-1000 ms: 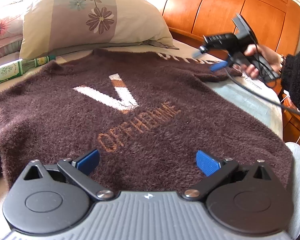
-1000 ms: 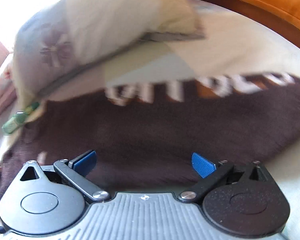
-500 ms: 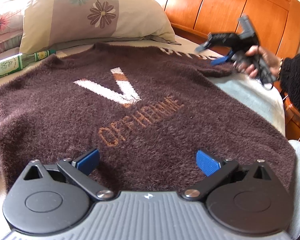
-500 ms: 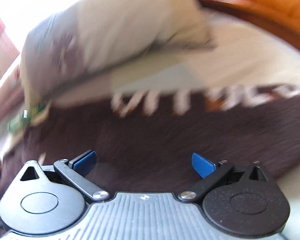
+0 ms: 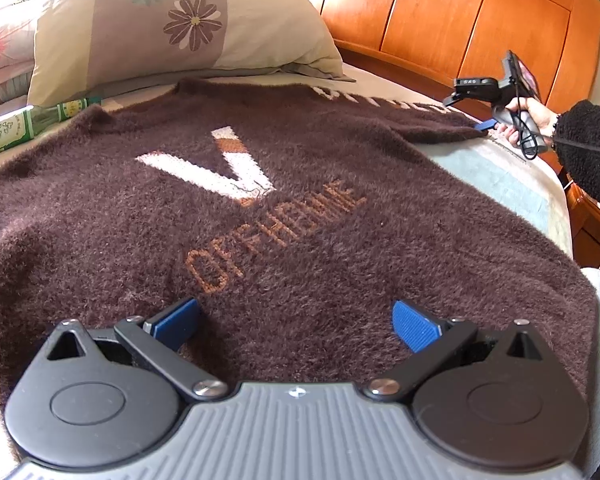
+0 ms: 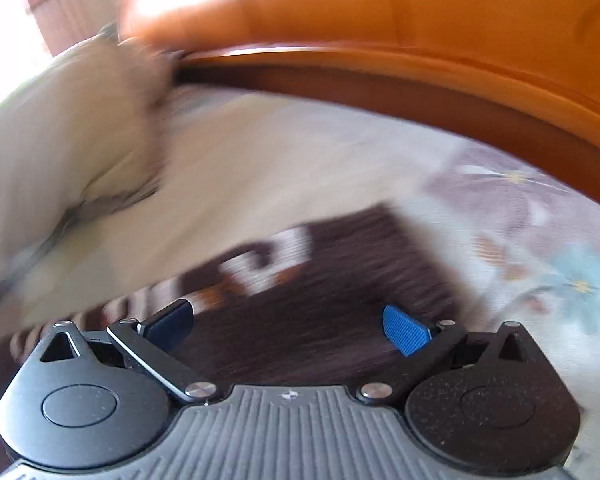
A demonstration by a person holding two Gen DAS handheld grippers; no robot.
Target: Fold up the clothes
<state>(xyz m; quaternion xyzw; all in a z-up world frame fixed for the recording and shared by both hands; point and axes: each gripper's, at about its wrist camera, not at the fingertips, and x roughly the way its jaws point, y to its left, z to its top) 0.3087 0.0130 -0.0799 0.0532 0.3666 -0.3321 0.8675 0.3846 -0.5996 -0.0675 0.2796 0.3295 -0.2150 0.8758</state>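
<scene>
The right tongs [image 5: 485, 125] have dropped from above the far right sleeve down to its cuff, open and gripping nothing, so a sleeve fold looks about to begin. The brown sweater [image 5: 284, 208] lies flat on the bed [image 5: 500, 172], long axis running near to far, collar toward the pillow [image 5: 172, 24]. The left tongs [image 5: 296, 320] hover open at the near hem, empty.

You are working at a bed with a glossy orange wooden headboard [image 5: 452, 12], a pale floral sheet [image 6: 540, 240], a flower-printed pillow [image 5: 160, 20] leaning at its head and strong daylight [image 6: 60, 0] washing in from the far left side.
</scene>
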